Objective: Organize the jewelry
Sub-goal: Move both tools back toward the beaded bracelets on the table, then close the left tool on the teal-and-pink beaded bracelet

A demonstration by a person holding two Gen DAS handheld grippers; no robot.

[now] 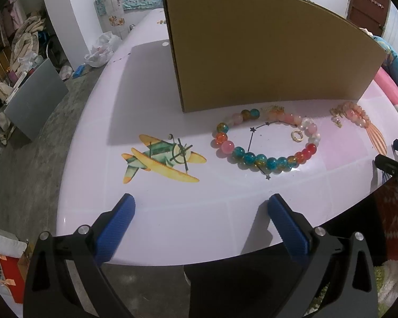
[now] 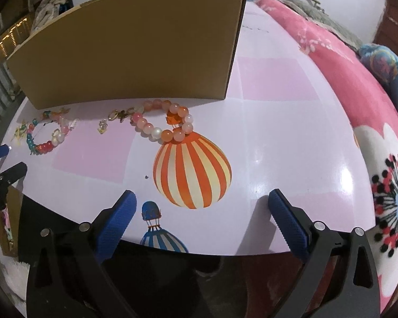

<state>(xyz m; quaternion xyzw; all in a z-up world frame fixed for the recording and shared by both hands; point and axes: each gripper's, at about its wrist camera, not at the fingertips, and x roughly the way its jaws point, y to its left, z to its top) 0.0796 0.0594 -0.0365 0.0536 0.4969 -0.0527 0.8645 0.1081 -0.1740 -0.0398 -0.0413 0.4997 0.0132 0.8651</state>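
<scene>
Standing at the top of both views, the cardboard box (image 1: 265, 50) hides its inside. Below it on the tabletop (image 1: 172, 225) lie the multicolored bracelet (image 1: 265, 143) and pink bracelet (image 2: 161, 124). Left tool (image 1: 201, 206) and right tool (image 2: 201, 204) gape wide, empty, touching nothing.

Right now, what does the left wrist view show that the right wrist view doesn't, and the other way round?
Only the left wrist view shows the airplane print and a gold ring inside the multicolored bracelet. Only the right shows the striped balloon print, the blue balloon print and the pink blanket. Both show the cardboard box, the multicolored bracelet, the pink bracelet, and an open, empty tool: left tool, right tool.
</scene>
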